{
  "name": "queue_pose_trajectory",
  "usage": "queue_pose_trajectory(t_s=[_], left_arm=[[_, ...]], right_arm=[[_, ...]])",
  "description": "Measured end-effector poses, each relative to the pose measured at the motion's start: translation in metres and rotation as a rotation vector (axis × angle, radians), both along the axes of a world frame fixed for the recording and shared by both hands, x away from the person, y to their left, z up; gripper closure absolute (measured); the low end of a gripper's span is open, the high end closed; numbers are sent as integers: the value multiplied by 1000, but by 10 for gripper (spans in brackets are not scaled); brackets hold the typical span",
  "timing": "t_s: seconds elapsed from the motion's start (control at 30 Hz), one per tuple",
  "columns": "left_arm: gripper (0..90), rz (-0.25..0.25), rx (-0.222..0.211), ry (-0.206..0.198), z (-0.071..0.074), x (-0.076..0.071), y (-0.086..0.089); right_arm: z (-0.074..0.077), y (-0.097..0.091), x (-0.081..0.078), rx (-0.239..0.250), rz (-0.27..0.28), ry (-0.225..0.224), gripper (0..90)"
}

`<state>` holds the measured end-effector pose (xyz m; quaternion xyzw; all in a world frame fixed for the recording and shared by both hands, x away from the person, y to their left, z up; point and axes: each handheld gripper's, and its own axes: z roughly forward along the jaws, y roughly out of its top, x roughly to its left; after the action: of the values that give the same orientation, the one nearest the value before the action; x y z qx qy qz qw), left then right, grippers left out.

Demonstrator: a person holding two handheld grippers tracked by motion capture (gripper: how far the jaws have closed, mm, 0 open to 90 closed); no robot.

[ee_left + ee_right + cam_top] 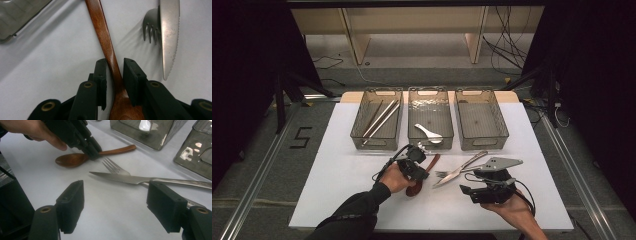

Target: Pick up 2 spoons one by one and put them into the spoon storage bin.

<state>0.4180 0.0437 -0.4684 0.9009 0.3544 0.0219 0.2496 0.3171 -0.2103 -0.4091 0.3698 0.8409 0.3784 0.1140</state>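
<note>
The left gripper [115, 68] is straddling the brown wooden spoon [105, 40] at its neck, jaws not quite clamped, handle running straight ahead toward the trays near the worktop's middle. The right gripper [115, 205] is hanging wide open just short of the steel knife [130, 178].

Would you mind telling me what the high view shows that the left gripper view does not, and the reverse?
High view alone: three mesh baskets in a row, the left basket holding chopsticks, the middle basket a white spoon, plus the right gripper, open and holding nothing.

Left gripper view alone: the knife's serrated edge, and the jaws either side of the spoon's neck with a gap still visible.

Both: the wooden spoon, fork and knife on the white table, with the left gripper at the spoon.
</note>
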Motion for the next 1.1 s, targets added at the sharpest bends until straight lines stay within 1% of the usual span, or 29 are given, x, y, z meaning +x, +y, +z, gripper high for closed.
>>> queue_pose_trajectory(t_s=[0.1, 0.17, 0.23, 0.27, 0.47, 0.57, 0.63, 0.67, 0.7, 0.83, 0.9, 0.93, 0.97, 1.07, 1.1], left_arm=[[738, 14, -18, 19, 0, 3, 3], [769, 20, -28, 26, -1, 3, 4], [805, 11, -34, 34, -1, 4, 6], [807, 9, -35, 32, -1, 4, 5], [812, -32, -6, 21, 1, 2, 4], [813, -39, -6, 24, 1, 2, 6], [813, -44, 3, 14, 2, 2, 7], [813, -43, -3, 9, 2, 2, 9], [813, -50, -3, 14, 3, 3, 10], [813, -39, -28, 11, 8, 4, 17], [814, -40, -32, 3, 12, 4, 20], [813, -42, -34, 7, 13, 4, 22], [813, -35, -46, 6, 15, 4, 23], [813, -40, -57, 0, 22, 6, 28], [813, -36, -70, -4, 25, 6, 30]], right_arm=[[0, 0, 0, 0, 0, 0, 313], [0, 1, 0, -1, 2, 1, 315], [0, 1, 0, -1, 3, 0, 315], [0, 1, 0, 0, 4, 0, 316], [1, 0, 0, 3, 4, 0, 319], [1, -1, 1, 5, 5, -1, 320], [1, -1, 0, 7, 5, -4, 321], [2, -1, 0, 9, 5, -6, 321], [2, -1, 0, 10, 4, -5, 321], [2, -1, 0, 9, 5, -5, 321], [2, -1, 0, 10, 5, -6, 321], [2, -1, 0, 10, 6, -6, 321], [2, 0, 0, 10, 6, -6, 321], [2, 0, 0, 10, 6, -6, 321], [2, 0, 0, 11, 6, -6, 321]])
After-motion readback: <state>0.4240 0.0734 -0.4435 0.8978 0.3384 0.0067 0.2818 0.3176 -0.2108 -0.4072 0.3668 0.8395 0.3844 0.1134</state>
